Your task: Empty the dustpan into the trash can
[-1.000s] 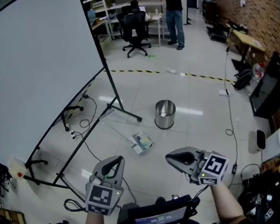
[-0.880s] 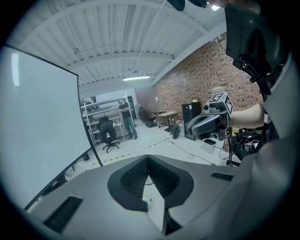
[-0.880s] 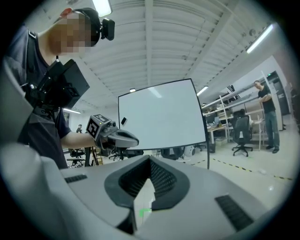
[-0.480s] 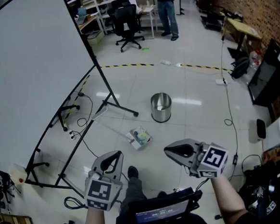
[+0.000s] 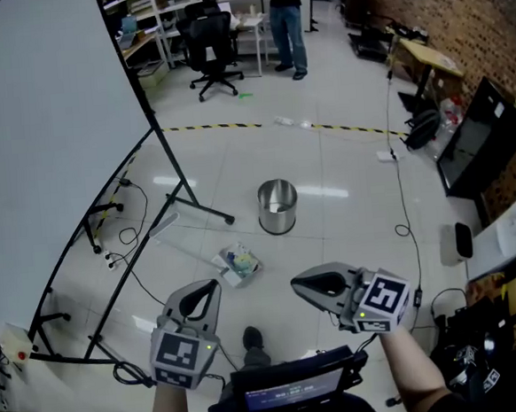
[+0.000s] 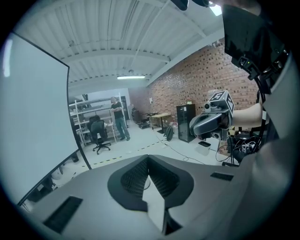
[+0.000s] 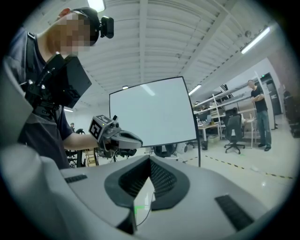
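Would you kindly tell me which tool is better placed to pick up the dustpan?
Left, probably: in the head view the left tool points almost at the dustpan, while the right tool sits farther to its side. Both are shut, empty.

Open floor [image 5: 340, 230] at 1 o'clock. Low dustpan [image 5: 237, 264] at 11, trash can [image 5: 278, 206] at 12 behind it. Screen stand legs [image 5: 173, 167] bar 9–10 o'clock; cable [image 5: 401, 189] trails over floor at 2.
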Demonstrator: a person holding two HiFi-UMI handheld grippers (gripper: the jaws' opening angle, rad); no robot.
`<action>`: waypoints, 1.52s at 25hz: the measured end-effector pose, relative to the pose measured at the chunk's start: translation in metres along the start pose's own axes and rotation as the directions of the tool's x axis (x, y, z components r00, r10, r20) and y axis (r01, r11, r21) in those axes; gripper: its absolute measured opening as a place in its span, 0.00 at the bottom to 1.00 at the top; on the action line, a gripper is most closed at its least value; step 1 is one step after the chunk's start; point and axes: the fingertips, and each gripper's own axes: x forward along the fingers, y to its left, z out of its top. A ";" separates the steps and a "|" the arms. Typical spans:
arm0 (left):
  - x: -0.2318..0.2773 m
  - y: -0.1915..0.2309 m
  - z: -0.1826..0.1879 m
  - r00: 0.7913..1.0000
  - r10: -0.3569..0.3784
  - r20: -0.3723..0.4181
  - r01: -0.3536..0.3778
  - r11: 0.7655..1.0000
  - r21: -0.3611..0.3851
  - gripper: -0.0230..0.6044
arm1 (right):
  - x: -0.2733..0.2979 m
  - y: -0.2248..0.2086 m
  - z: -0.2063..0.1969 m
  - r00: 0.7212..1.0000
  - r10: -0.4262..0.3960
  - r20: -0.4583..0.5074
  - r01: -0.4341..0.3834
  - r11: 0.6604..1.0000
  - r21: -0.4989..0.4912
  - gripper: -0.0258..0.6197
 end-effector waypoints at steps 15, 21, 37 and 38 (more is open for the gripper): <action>0.070 0.149 0.014 0.994 0.011 0.106 -0.006 0.999 -0.049 0.04 | 0.129 -0.099 0.054 0.998 0.036 -0.043 -0.038 0.999 -0.034 0.06; 0.098 0.185 0.027 0.994 0.007 0.106 0.000 0.998 -0.063 0.04 | 0.165 -0.131 0.068 0.997 0.067 -0.046 -0.070 0.995 -0.068 0.06; 0.137 0.228 0.038 0.938 0.345 0.011 -0.337 0.922 -0.191 0.04 | 0.191 -0.223 0.071 0.915 0.395 -0.077 -0.399 0.916 -0.046 0.06; 0.135 0.227 0.040 0.930 0.368 0.005 -0.360 0.912 -0.196 0.04 | 0.190 -0.225 0.072 0.905 0.419 -0.079 -0.423 0.905 -0.045 0.06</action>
